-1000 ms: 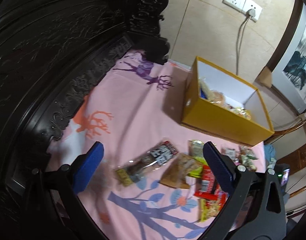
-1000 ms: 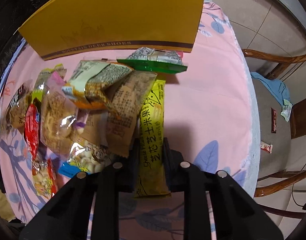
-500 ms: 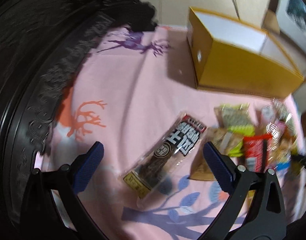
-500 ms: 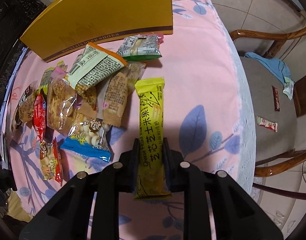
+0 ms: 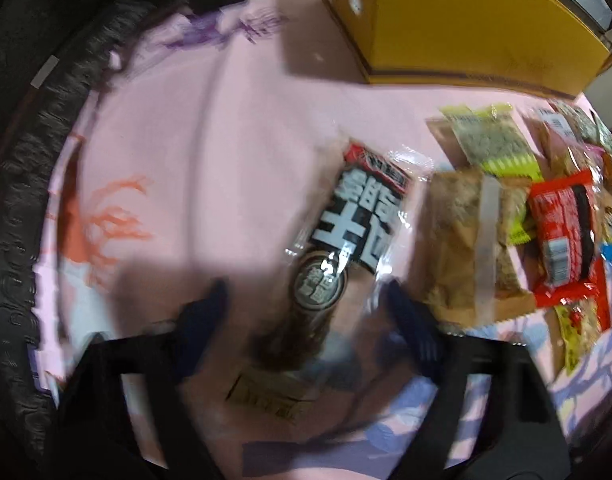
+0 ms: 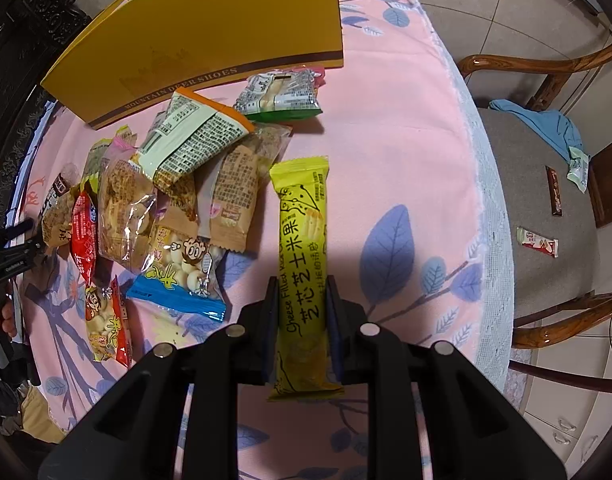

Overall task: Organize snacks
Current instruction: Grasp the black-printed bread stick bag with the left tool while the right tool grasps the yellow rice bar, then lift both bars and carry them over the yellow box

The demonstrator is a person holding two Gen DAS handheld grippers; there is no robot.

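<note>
- The worktop carried a pink cloth with leaf and deer prints; I saw it in both views.
- The yellow box stood at the far side of the cloth. On its side I could read "MOUNTAIN DEER SHOES", so I judged it a shoe box used for the snacks.
- The pile of snack packets lay between the box and my claws, many of them overlapping. They looked light and crinkly, and I think they slide easily on each other.
- The yellow bar was in my right claw, which was closed on its near end. Its wrapper read "Cheese Filled", with Chinese characters beside. It seemed light and a little stiff, but probably brittle inside, so a hold at the end needs only soft pressure.
- The black packet lay on the cloth, just beside the pile. My left claw was closing around its near part, with the pads not yet pressing. It had big white Chinese characters and a round seal. The film looked slippery; I would grip across the narrow middle.
</note>
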